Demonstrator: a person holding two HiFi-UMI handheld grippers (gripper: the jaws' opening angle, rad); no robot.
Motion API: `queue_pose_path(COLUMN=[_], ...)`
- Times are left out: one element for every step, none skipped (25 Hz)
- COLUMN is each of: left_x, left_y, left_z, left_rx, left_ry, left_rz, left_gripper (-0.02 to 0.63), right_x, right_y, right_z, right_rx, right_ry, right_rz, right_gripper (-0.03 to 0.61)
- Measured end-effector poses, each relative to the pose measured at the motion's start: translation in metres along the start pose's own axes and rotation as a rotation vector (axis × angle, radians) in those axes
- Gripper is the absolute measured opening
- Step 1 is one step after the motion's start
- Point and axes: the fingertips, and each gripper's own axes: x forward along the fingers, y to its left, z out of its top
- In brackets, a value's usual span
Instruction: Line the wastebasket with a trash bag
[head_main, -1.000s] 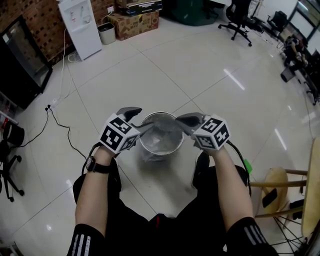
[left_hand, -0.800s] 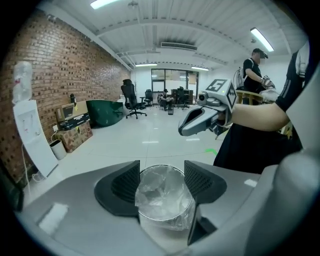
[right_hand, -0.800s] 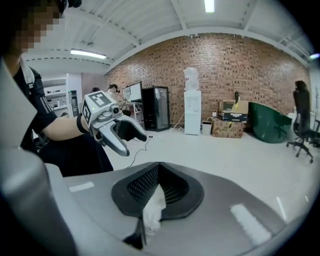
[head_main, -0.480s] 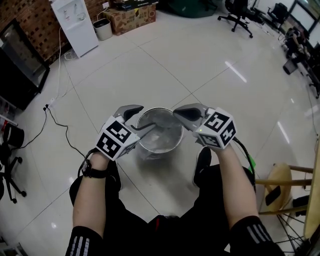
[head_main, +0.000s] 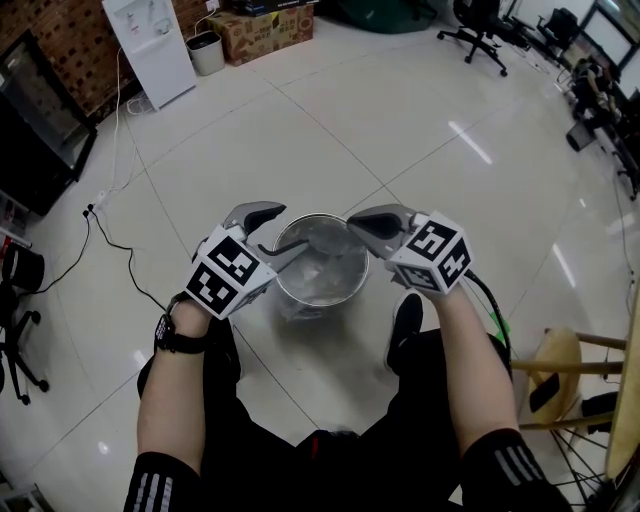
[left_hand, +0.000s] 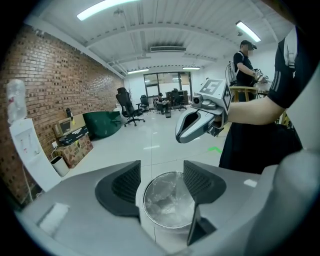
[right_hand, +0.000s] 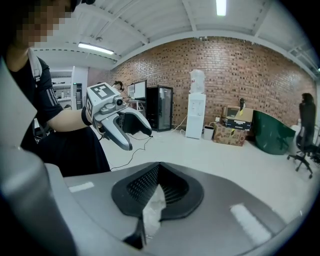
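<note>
- Wastebasket (head_main: 345, 292) upright on the tiled floor (head_main: 300, 120), right in front of the person, a shoe (head_main: 403, 322) just beside it.
- Clear trash bag (head_main: 318, 268) down inside the basket, crumpled. Hard to tell from the head view whether any edge is folded over the rim.
- Right gripper (right_hand: 157, 189) clamped tight on a tuft of clear bag film between its pads, held over the basket's right rim.
- Left gripper (left_hand: 161, 184) wide apart, jaws just eased inward a touch, nothing pressed between them. Basket mouth visible beyond the gap, near the left rim.
- Risk, one-sided hold: pulling with the right alone likely to drag the bag up out of the basket or bunch it to one side, with the left edge loose.
- Risk, thin film: a hard tug across the rim likely to stretch or tear it at the pinch.
- Risk, unbraced basket: a sideways pull liable to tip it or slide it on the glossy tile.
- Risk, missed grab: clear plastic hard to pick out against the shiny wall, so left jaws apt to close on air or on the rim itself.
- Risk, slip: only a small tuft seems caught on the right, so it may pull free under load.
</note>
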Motion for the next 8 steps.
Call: queue_pose_path(left_x=[0.0000, 0.0001, 0.0004, 0.0006, 0.0008, 0.0009, 0.0008, 0.0007], left_y=[-0.0006, -0.0009, -0.0009, -0.0007, -0.0003, 0.0001, 0.0008, 0.0014], left_z=[-0.0009, -0.0019, -0.0032, -0.0047, -0.0063, -0.0075, -0.0085, -0.0094], left_rx=[0.004, 0.007, 0.008, 0.008, 0.006, 0.005, 0.003, 0.002], left_ry=[0.003, 0.005, 0.008, 0.010, 0.012, 0.013, 0.013, 0.013], left_rz=[-0.002, -0.004, -0.005, -0.005, -0.005, -0.006, -0.006, -0.006], left_gripper=[0.264, 0.264, 0.264, 0.264, 0.264, 0.264, 0.264, 0.264], right_x=[0.0018, 0.0033, 0.0045, 0.0053, 0.0057, 0.0060, 0.0062, 0.0064], right_y=[-0.0004, -0.0008, -0.0011, -0.0014, -0.0016, -0.0020, -0.0024, -0.0029], right_z=[0.0008, 0.0016, 0.0024, 0.0030, 0.0035, 0.0041, 0.0048, 0.0055], right_rx=[0.000, 0.000, -0.001, 0.000, 0.001, 0.002, 0.003, 0.003], right_ry=[0.001, 0.001, 0.000, -0.002, -0.004, -0.006, -0.008, -0.010], right_rz=[-0.001, -0.003, -0.003, -0.004, -0.004, -0.004, -0.005, -0.007], right_gripper=[0.006, 0.006, 0.006, 0.006, 0.006, 0.006, 0.006, 0.006])
